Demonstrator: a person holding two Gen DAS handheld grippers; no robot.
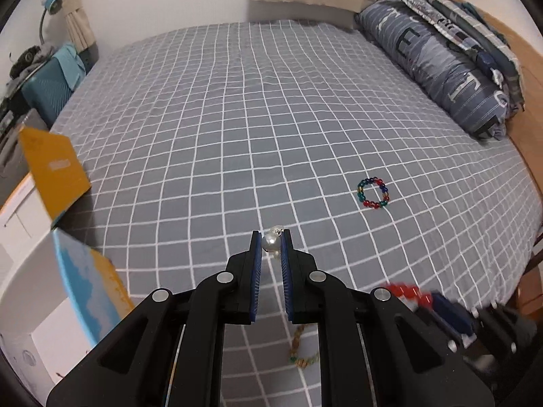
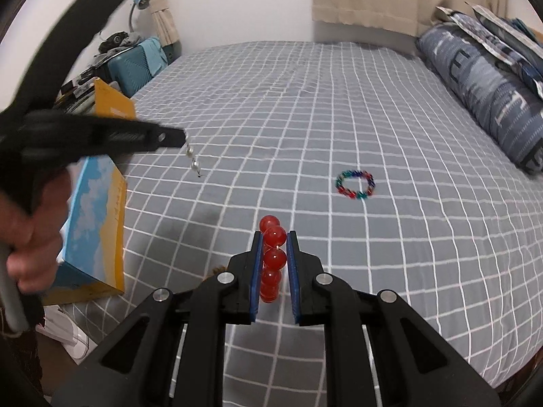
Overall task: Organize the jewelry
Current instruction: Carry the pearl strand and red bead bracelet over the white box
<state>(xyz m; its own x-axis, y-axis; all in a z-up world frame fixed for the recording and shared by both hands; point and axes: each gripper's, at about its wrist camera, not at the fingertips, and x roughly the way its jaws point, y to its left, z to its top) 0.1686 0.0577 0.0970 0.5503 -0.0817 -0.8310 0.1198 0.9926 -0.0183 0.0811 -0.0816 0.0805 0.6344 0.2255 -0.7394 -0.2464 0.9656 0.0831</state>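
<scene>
Jaws of left gripper point(image 1: 271, 242) clenching pearl strand point(image 1: 270, 241); right gripper point(image 2: 274, 242) gripping red bead bracelet point(image 2: 272, 259); multicolor bracelet point(image 2: 354, 184) lying on bed point(image 2: 305, 108), possibly beaded.

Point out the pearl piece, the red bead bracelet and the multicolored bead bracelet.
Pearl piece point(image 1: 270, 241), left wrist view: the pearl between the fingers.
Red bead bracelet point(image 2: 275, 236), right wrist view: bead near the fingertips.
Multicolored bead bracelet point(image 1: 362, 197), left wrist view: left side of the ring.

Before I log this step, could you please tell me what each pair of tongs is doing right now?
Left tongs: closed on a pearl strand, lifted off the bed.
Right tongs: closed on a red bead bracelet.
</scene>
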